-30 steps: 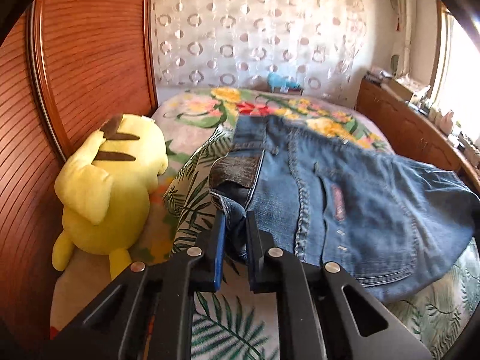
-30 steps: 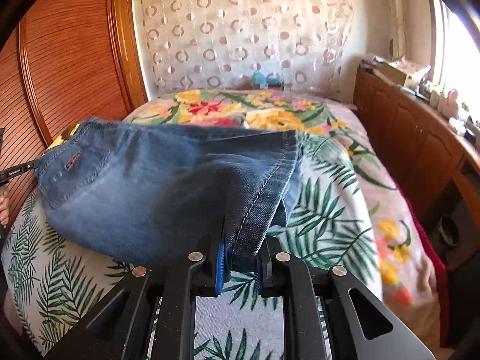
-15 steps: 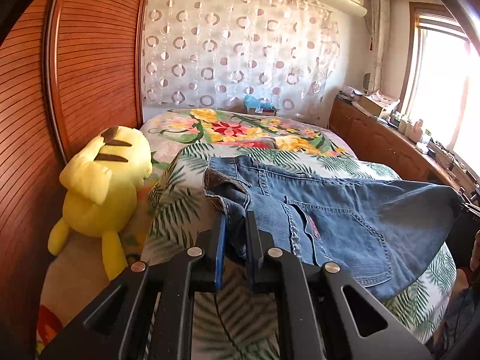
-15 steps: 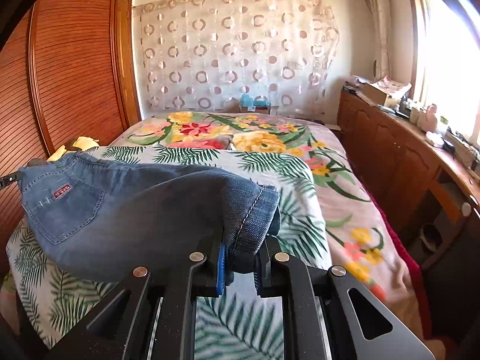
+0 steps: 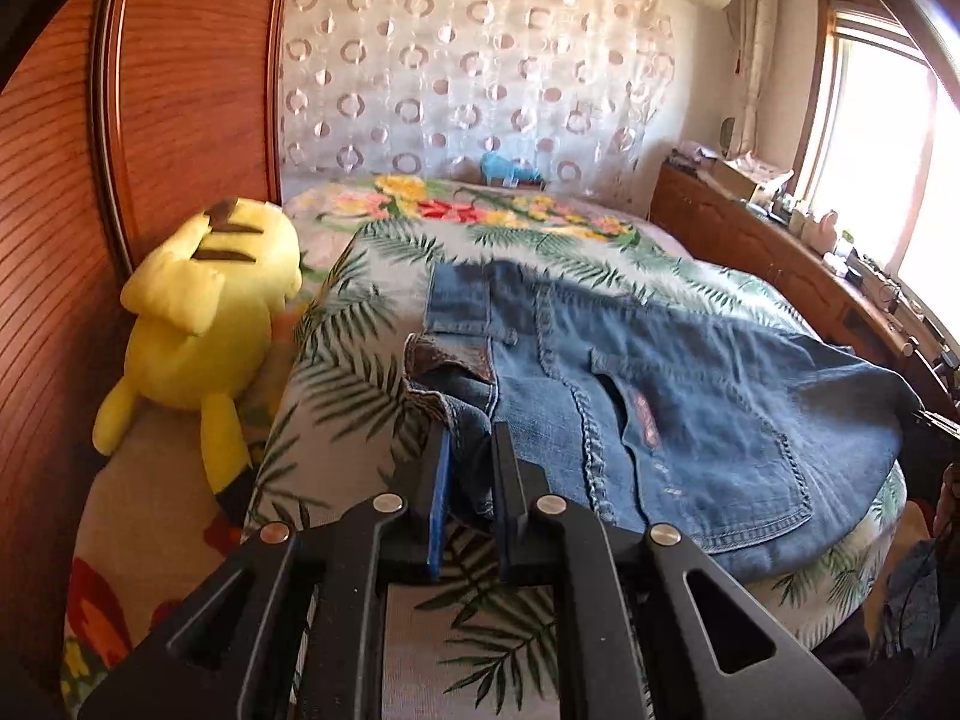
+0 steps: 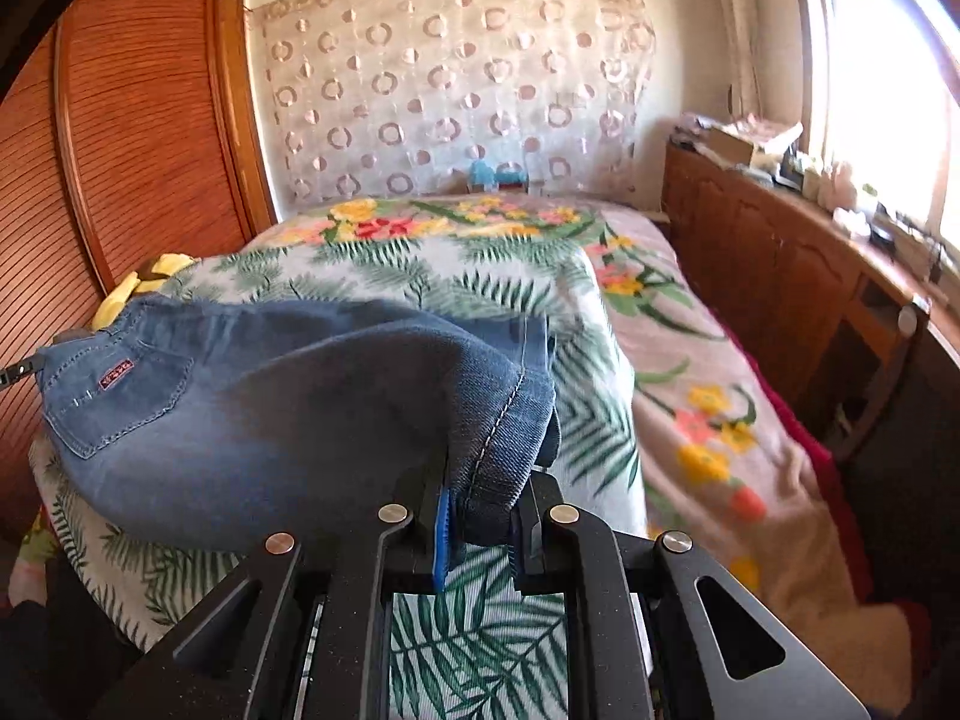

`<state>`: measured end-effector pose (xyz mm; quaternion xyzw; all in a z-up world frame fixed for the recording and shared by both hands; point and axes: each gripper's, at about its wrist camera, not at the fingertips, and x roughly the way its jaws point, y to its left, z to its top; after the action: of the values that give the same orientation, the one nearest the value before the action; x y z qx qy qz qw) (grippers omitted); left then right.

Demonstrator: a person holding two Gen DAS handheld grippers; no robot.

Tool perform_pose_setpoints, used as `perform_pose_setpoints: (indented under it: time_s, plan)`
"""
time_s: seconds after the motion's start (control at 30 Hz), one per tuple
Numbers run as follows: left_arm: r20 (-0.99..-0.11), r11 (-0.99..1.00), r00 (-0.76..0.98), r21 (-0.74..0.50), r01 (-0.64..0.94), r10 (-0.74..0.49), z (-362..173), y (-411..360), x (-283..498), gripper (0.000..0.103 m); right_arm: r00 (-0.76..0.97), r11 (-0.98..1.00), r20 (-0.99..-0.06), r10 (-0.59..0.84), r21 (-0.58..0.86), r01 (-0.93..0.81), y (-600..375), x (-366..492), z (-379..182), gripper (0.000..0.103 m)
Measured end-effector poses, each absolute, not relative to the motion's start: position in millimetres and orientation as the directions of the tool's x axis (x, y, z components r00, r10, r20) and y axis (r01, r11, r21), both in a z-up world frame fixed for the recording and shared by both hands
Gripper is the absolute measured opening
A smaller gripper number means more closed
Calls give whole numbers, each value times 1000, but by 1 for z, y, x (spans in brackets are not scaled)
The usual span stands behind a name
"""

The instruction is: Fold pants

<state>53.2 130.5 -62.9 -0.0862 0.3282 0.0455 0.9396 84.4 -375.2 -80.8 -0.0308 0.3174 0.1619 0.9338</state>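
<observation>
Blue denim pants are folded and stretched between my two grippers above the leaf-print bed cover. My left gripper is shut on the waistband corner, with the back pocket to its right. In the right wrist view the pants hang from my right gripper, which is shut on the folded hem end. The back pocket with a red label shows at the far left. The far edge of the pants touches the cover.
A yellow plush toy lies at the left by the wooden sliding wardrobe. A wooden sideboard with small items runs along the right under the window. A patterned curtain hangs behind the bed.
Both grippers have pulled back toward the near edge of the bed with the pants, then lowered them. The far edge of the pants now lies on the cover.
</observation>
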Motion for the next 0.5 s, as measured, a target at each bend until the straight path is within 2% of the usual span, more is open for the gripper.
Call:
perform_pose_setpoints:
  time_s: [0.3, 0.43, 0.5]
  plan:
    - [-674, 984, 738, -107, -144, 35, -84, 129, 47, 17, 711, 951, -641, 289, 107, -290, -380, 96, -92, 15]
    - [-671, 980, 740, -118, -161, 40, -85, 135, 38, 34, 710, 952, -641, 291, 119, -282, -381, 94, -92, 20]
    - [-663, 980, 748, -121, -160, 40, -83, 136, 34, 47, 712, 953, -640, 290, 123, -278, -380, 93, -92, 20]
